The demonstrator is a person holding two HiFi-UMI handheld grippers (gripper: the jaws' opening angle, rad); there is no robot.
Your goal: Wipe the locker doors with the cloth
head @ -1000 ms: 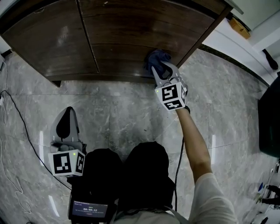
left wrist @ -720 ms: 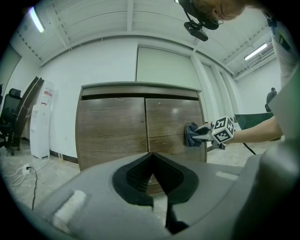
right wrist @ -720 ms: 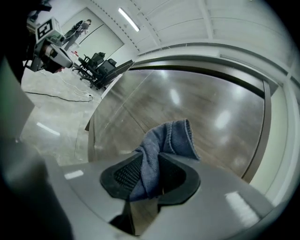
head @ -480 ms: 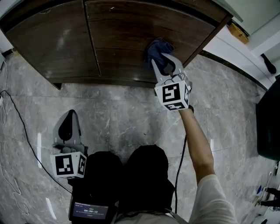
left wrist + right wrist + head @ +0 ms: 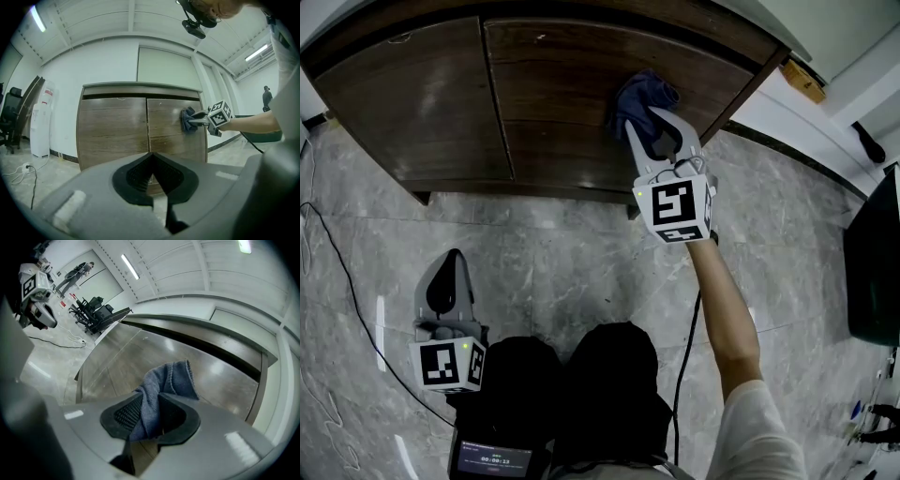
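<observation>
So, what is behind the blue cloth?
The right locker door, dark wood; the cloth lies against it. The patch of door right behind the cloth is covered and cannot be seen.

Open marble floor (image 5: 572,253) runs along the front of the locker (image 5: 553,103), and its left door (image 5: 412,94) stands unobstructed. A black cable (image 5: 342,279) trails over the floor at the left; a large dark object (image 5: 874,262) stands at the far right.

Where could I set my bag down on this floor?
The widest bare floor lies between the locker and the person's knees, left of the raised arm. More lies right of that arm. It is crowded around the left gripper and the cable beside it, and at the door where the right gripper holds the cloth.
</observation>
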